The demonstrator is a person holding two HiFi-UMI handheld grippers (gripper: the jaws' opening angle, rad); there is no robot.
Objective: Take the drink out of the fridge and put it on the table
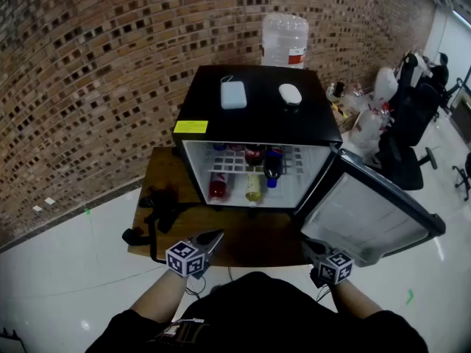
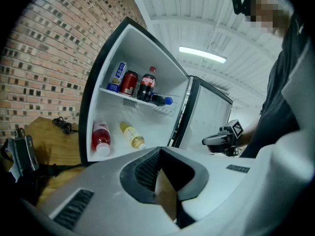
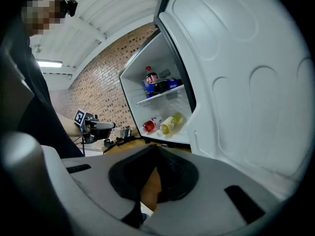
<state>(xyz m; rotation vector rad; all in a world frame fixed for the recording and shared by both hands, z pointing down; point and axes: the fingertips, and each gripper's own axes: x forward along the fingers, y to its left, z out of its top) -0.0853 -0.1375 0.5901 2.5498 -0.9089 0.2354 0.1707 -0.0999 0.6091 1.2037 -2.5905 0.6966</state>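
Observation:
A black mini fridge stands on a wooden table with its door swung open to the right. On its floor lie a red drink bottle and a yellow one. The wire shelf above carries a cola bottle and cans. My left gripper hovers shut and empty over the table's front edge, well short of the fridge. The right gripper is also shut and empty, just below the open door.
A white box and a white oval object rest on the fridge top. Black cables and a clamp lie on the table's left part. A water jug stands behind the fridge by the brick wall. Office chairs are at the right.

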